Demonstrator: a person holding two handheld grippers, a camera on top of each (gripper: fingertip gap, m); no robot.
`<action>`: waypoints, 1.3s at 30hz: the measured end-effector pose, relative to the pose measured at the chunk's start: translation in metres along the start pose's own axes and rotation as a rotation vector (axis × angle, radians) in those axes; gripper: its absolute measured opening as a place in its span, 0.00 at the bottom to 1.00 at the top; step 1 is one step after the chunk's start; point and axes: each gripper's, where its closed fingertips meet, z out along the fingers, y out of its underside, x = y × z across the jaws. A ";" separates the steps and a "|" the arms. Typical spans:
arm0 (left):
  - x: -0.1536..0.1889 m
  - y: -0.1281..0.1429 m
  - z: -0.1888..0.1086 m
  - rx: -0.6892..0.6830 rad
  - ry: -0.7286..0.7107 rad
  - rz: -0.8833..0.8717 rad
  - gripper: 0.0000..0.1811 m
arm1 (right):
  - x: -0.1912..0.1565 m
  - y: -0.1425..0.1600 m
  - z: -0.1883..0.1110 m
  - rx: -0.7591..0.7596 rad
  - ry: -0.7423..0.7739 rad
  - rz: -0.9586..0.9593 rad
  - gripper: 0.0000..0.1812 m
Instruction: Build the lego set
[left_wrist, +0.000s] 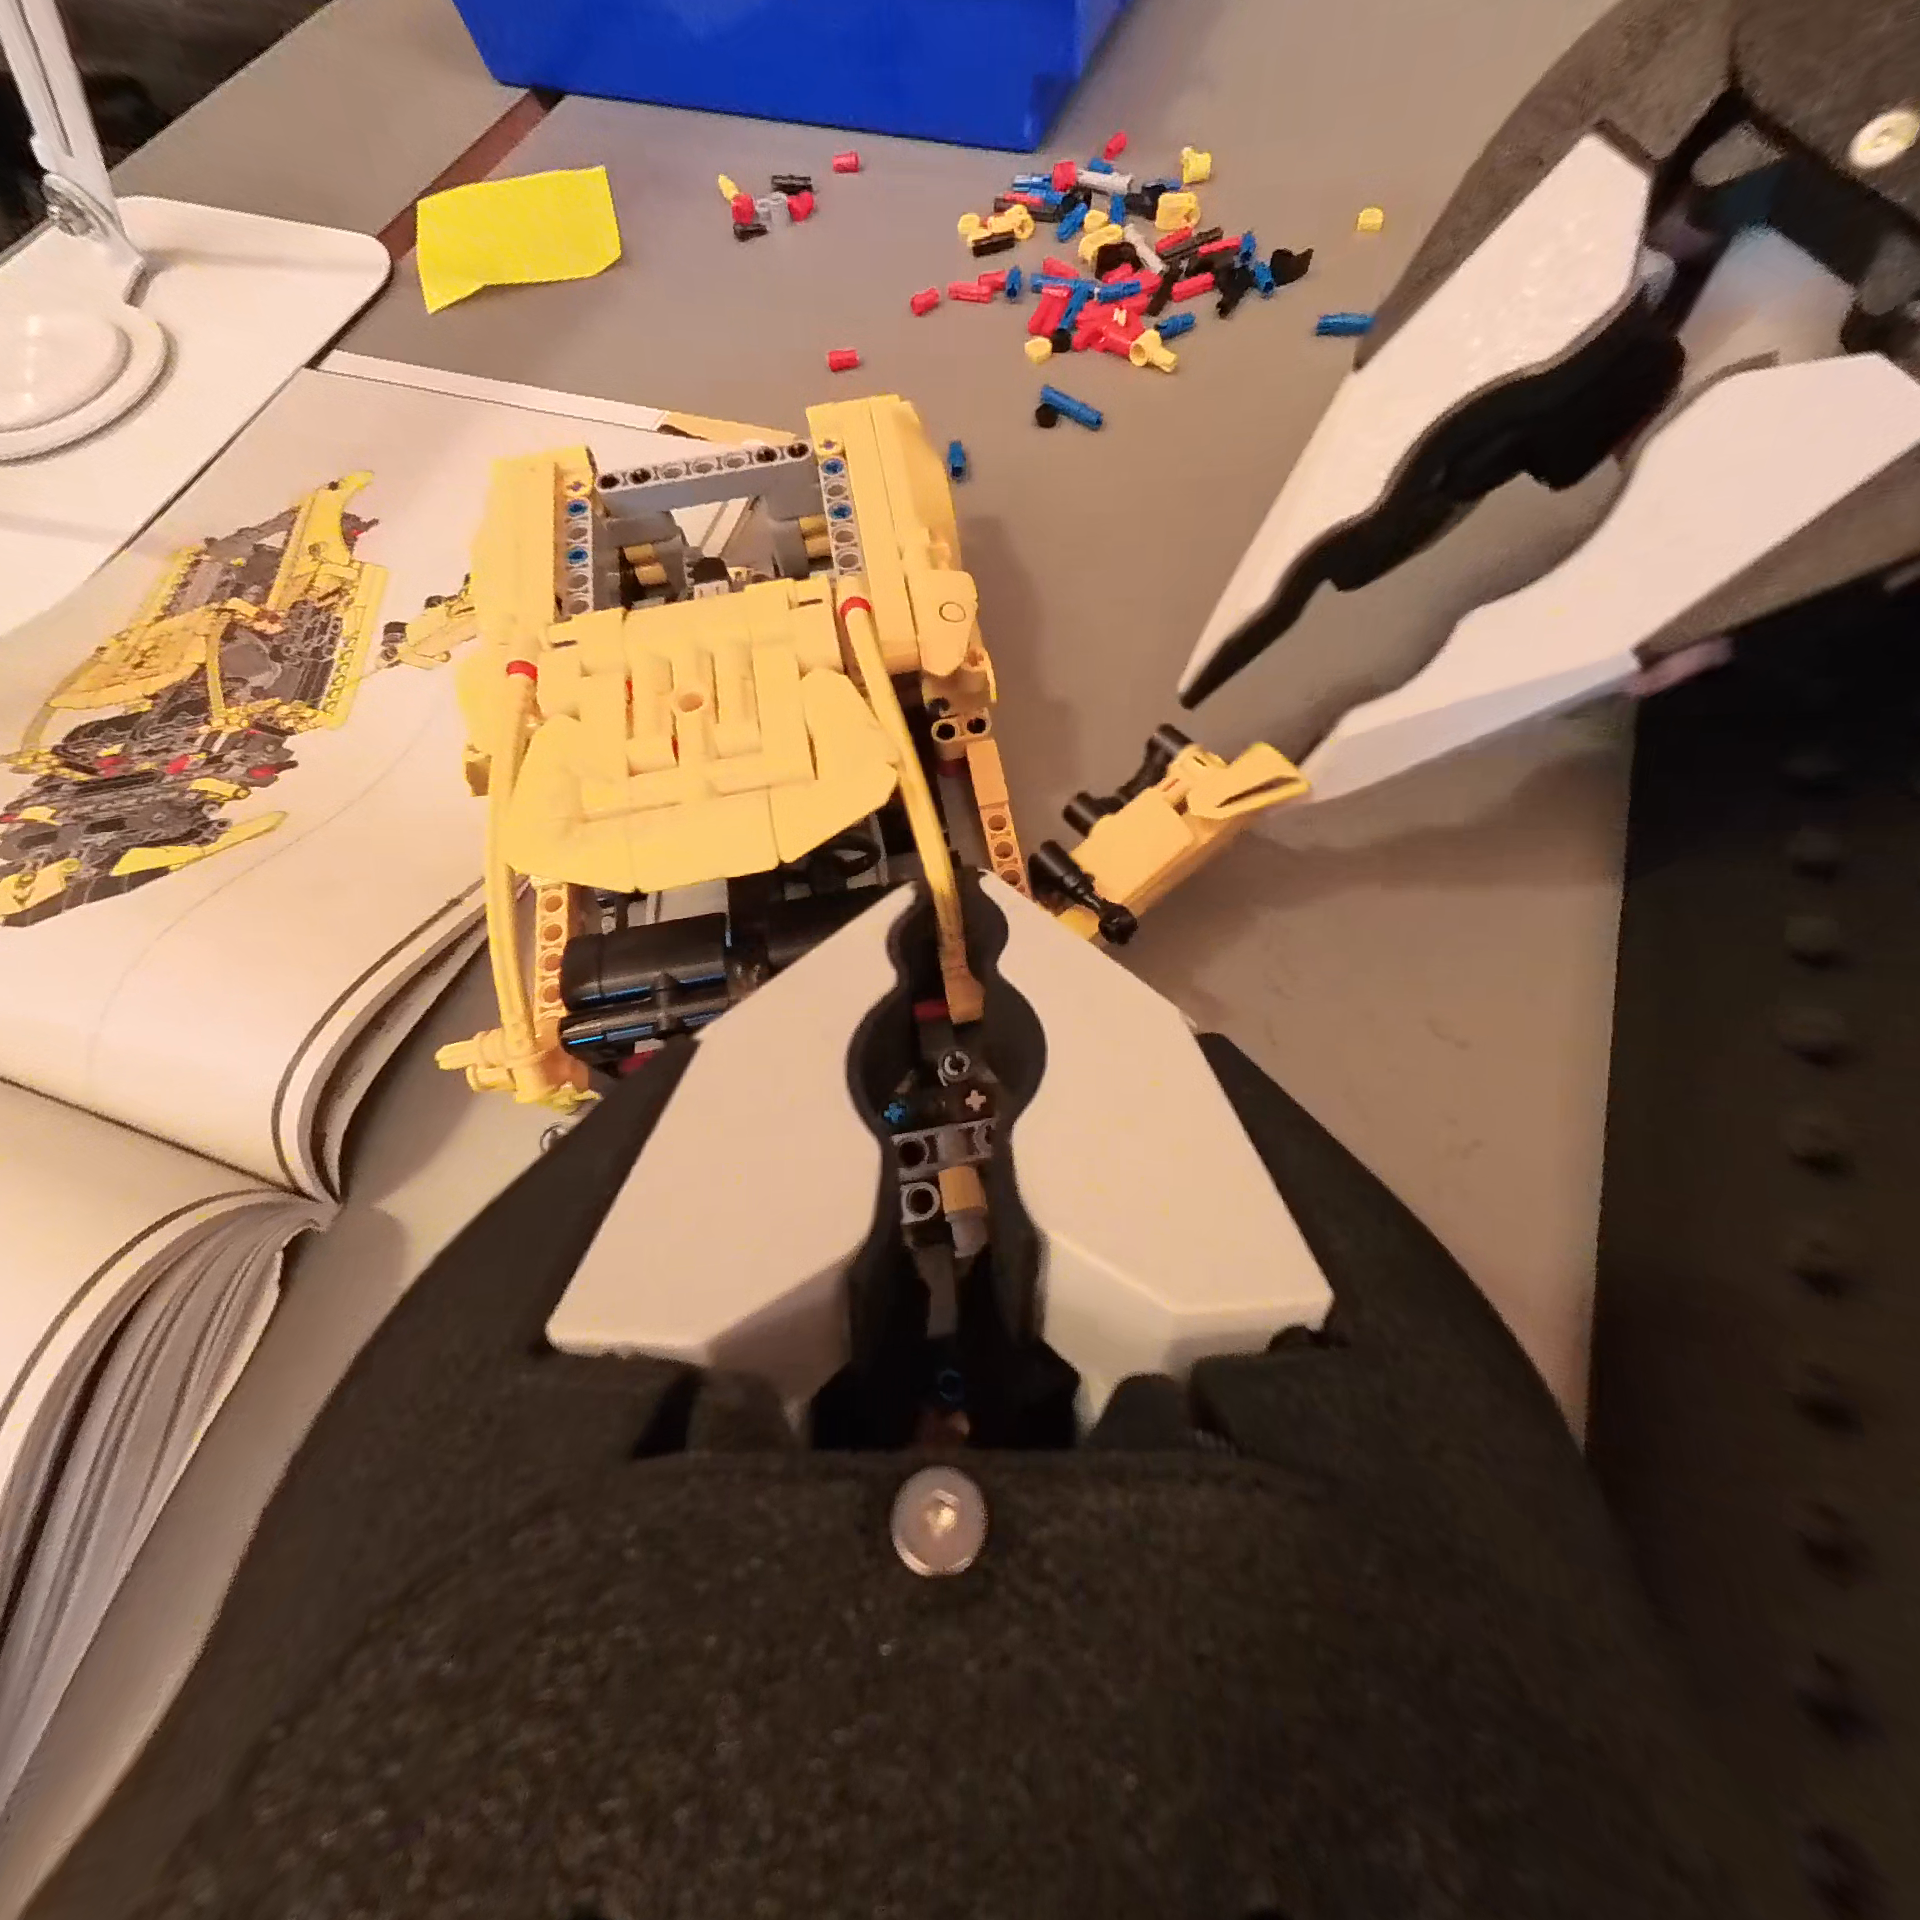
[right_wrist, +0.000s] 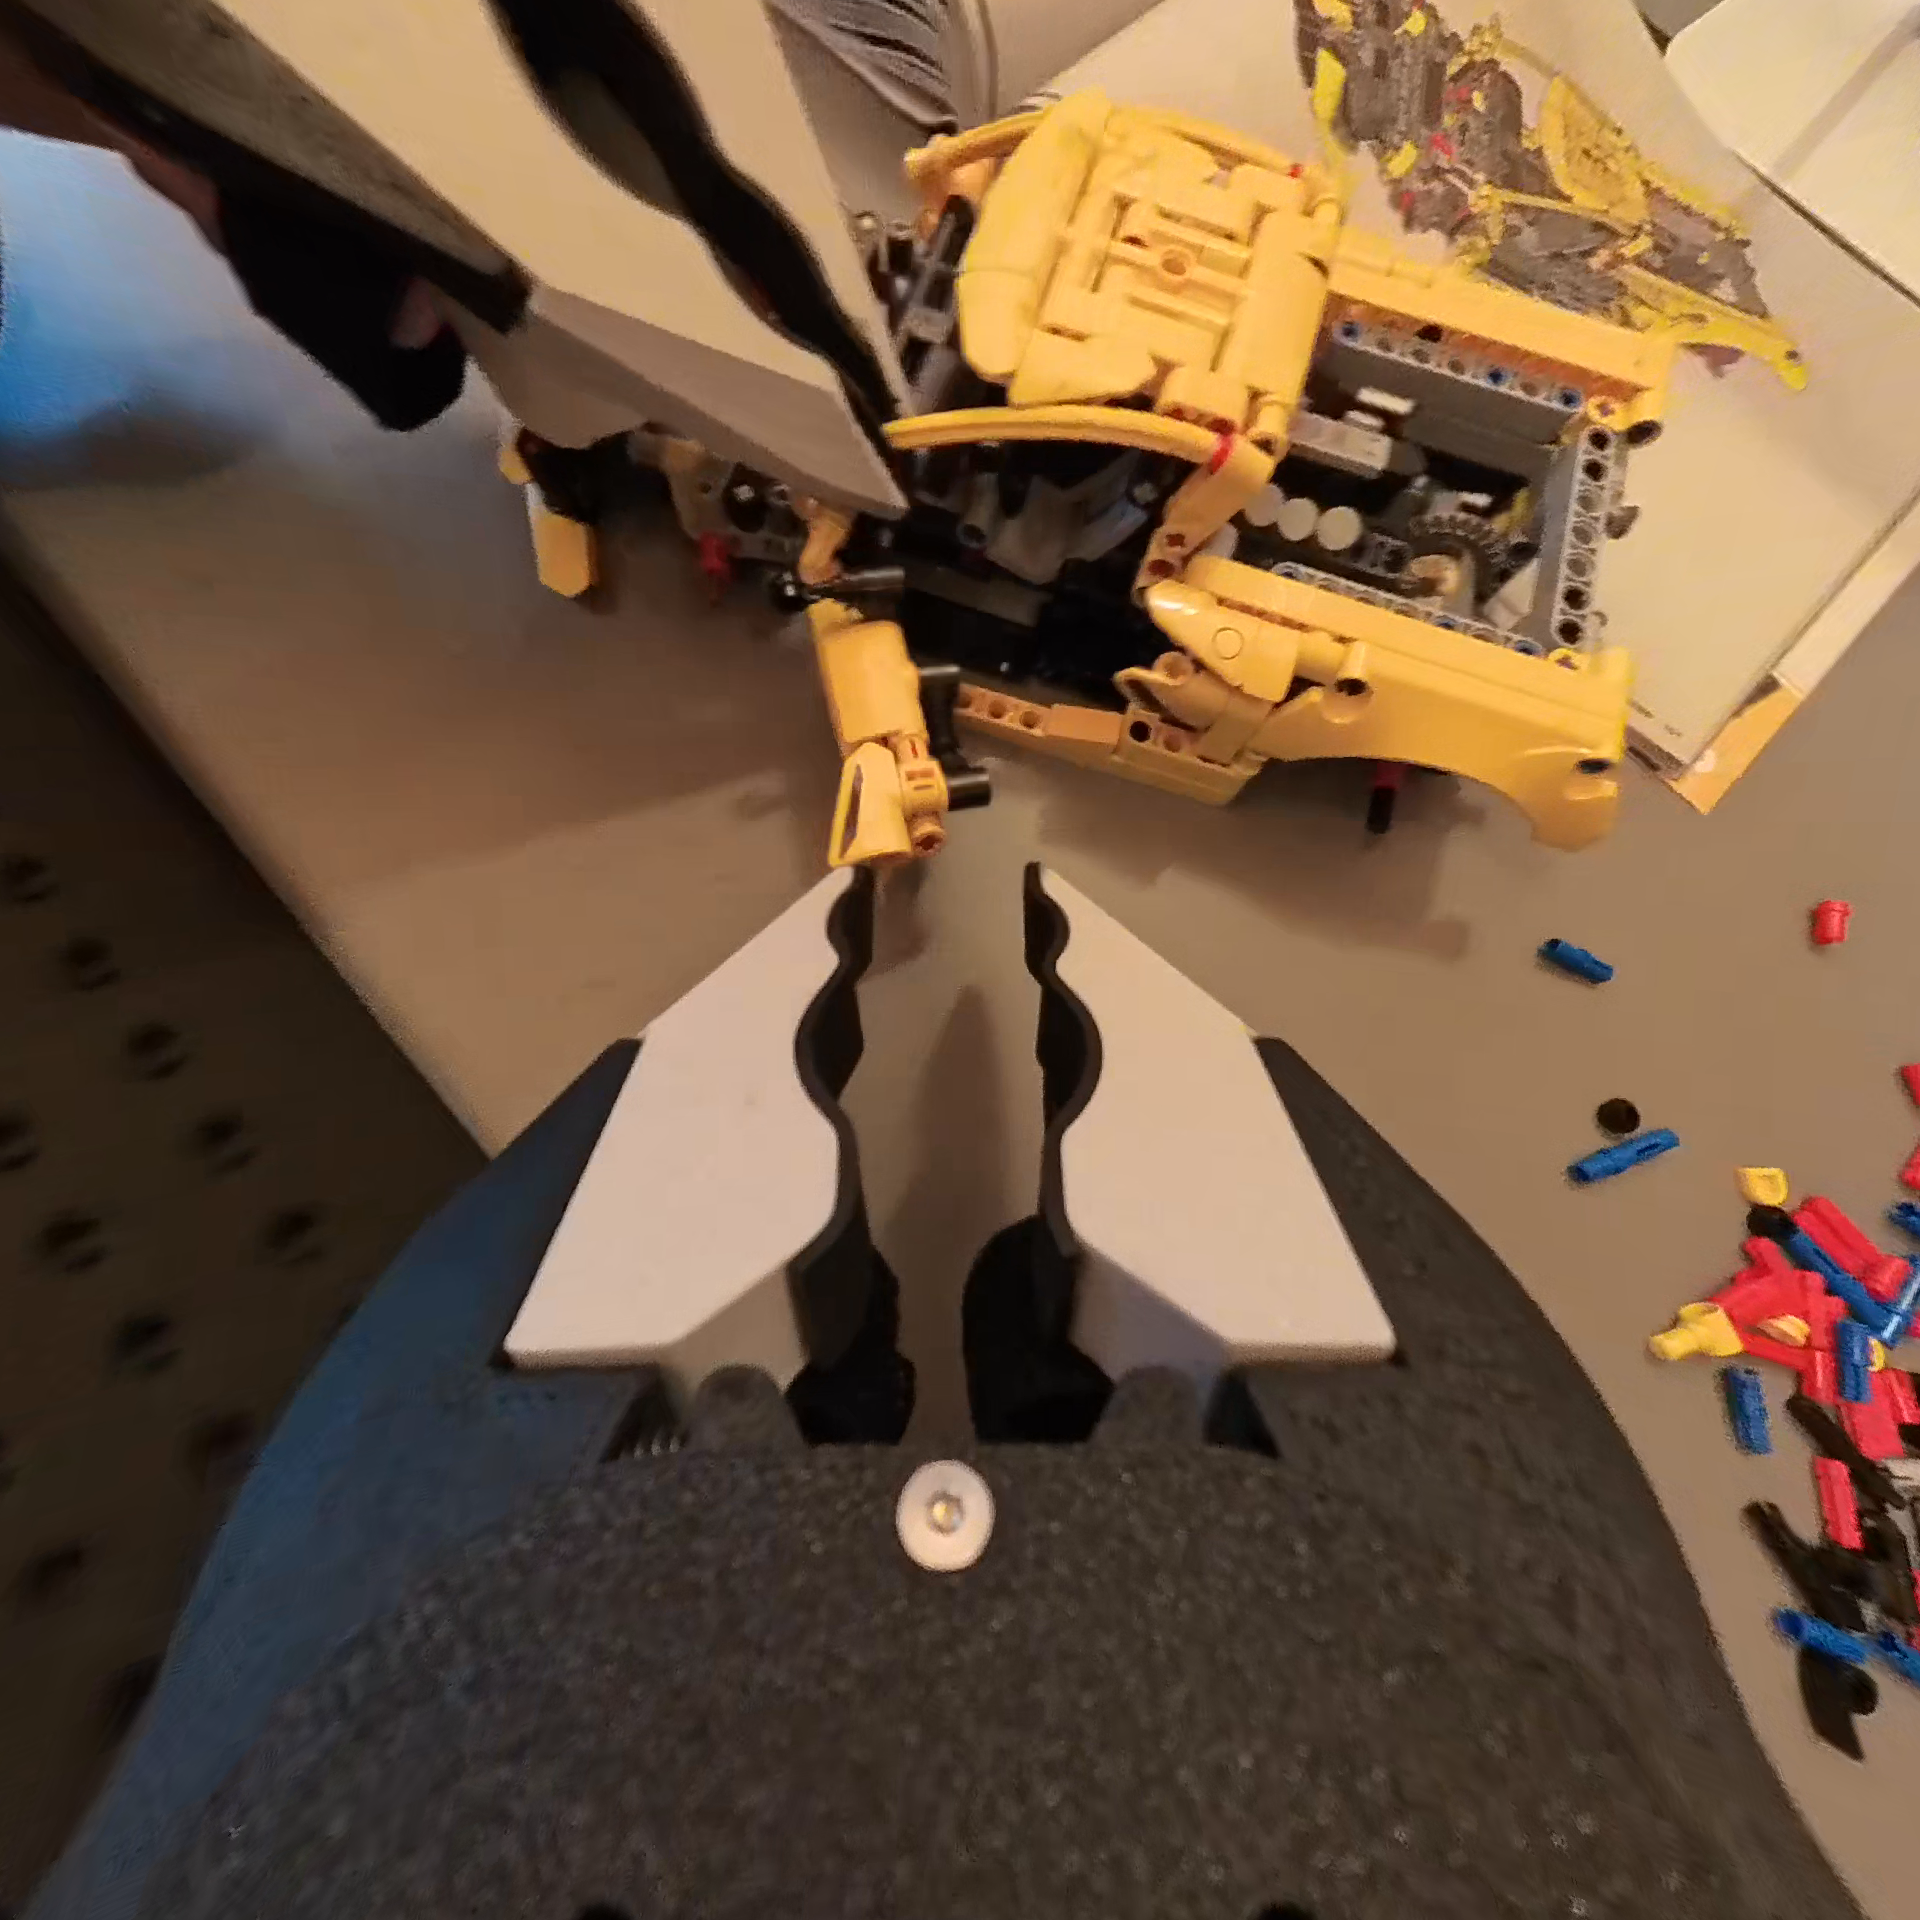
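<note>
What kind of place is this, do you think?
Probably a hobby or lab workbench: a grey table with a half-built yellow Lego vehicle, an open instruction booklet, loose small connector pieces and a blue bin.

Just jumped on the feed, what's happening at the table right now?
A person is building a yellow lego vehicle with two handheld grippers. The left gripper is closed on the model's near end, steadying it half on the open instruction book. The right gripper is open and empty, tips just short of a small yellow sub-assembly at the model's side. Loose pins lie scattered beyond.
</note>
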 end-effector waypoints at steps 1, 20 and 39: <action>0.000 0.000 0.000 0.001 0.006 -0.005 0.03 | 0.001 0.000 0.000 -0.004 -0.007 0.010 0.15; 0.000 0.006 -0.010 0.045 0.000 -0.004 0.02 | -0.037 0.002 0.010 0.010 -0.112 -0.011 0.17; 0.020 0.011 -0.022 0.022 0.137 -0.011 0.03 | -0.017 -0.003 0.009 0.047 -0.030 0.041 0.08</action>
